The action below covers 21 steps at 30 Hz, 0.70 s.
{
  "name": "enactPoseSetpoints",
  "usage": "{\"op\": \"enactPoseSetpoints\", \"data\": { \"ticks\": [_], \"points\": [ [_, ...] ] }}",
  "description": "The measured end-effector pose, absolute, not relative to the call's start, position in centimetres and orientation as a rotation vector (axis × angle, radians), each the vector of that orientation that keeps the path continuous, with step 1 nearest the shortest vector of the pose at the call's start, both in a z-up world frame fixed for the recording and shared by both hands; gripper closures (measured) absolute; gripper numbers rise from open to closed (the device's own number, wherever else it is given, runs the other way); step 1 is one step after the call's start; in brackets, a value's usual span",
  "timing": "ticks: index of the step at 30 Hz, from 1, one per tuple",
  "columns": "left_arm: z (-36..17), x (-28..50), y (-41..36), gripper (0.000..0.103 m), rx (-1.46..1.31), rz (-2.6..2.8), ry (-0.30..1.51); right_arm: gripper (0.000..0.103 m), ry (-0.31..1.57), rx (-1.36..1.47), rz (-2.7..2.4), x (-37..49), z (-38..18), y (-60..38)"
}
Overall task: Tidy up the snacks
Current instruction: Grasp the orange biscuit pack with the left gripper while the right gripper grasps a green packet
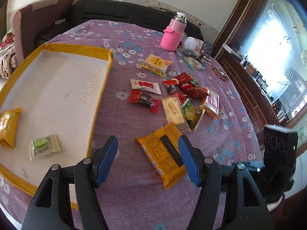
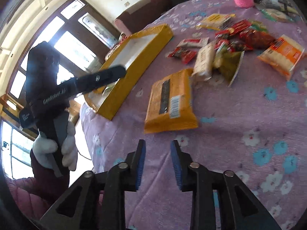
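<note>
My left claw (image 1: 147,159) gapes, empty, the flat orange foil snack packet (image 1: 165,153) at its one o'clock on the purple flowered cloth (image 1: 134,191). My right claw (image 2: 157,164) stands parted, empty. Yellow-rimmed white tray (image 1: 99,94) at ten o'clock holds two packets: one orange (image 1: 8,126), one green-and-white (image 1: 44,146).

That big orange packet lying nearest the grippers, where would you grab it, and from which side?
Probably by a long edge near the middle, coming down from above. The orange snack packet lies flat, back side up, on the purple tablecloth, so only its thin edges and crimped ends offer purchase. The left gripper, open and empty, already points at it.
</note>
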<state>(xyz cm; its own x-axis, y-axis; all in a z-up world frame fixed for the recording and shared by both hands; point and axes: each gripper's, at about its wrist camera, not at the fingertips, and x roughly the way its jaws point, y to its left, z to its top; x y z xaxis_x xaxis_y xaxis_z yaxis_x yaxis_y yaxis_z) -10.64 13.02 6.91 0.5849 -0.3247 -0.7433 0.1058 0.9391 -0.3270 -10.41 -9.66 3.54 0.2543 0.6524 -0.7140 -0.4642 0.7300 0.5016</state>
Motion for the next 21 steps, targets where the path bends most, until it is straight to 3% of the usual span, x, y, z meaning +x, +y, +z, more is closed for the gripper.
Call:
{"op": "enactPoseSetpoints", "data": {
  "ticks": [5,14,16,17,21],
  "points": [
    [5.1,-10.7,10.6,0.038,-0.247,-0.266,0.995,0.045,0.928,0.199,0.525,-6.4,5.0,-11.6],
    [2.9,-10.1,8.6,0.038,-0.252,-0.232,1.013,0.044,0.908,0.213,0.488,-1.0,2.6,-10.3],
    [2.4,-9.5,8.3,0.038,-0.27,-0.239,1.011,0.052,0.917,0.23,0.519,-0.8,1.9,-10.3],
    [2.2,-9.2,8.2,0.038,-0.268,-0.234,1.009,0.07,0.927,0.231,0.518,-0.8,1.6,-10.3],
    [1.8,-7.8,7.5,0.032,-0.247,-0.206,1.006,0.071,0.908,0.244,0.498,-1.1,1.7,-10.8]
  ]
}}
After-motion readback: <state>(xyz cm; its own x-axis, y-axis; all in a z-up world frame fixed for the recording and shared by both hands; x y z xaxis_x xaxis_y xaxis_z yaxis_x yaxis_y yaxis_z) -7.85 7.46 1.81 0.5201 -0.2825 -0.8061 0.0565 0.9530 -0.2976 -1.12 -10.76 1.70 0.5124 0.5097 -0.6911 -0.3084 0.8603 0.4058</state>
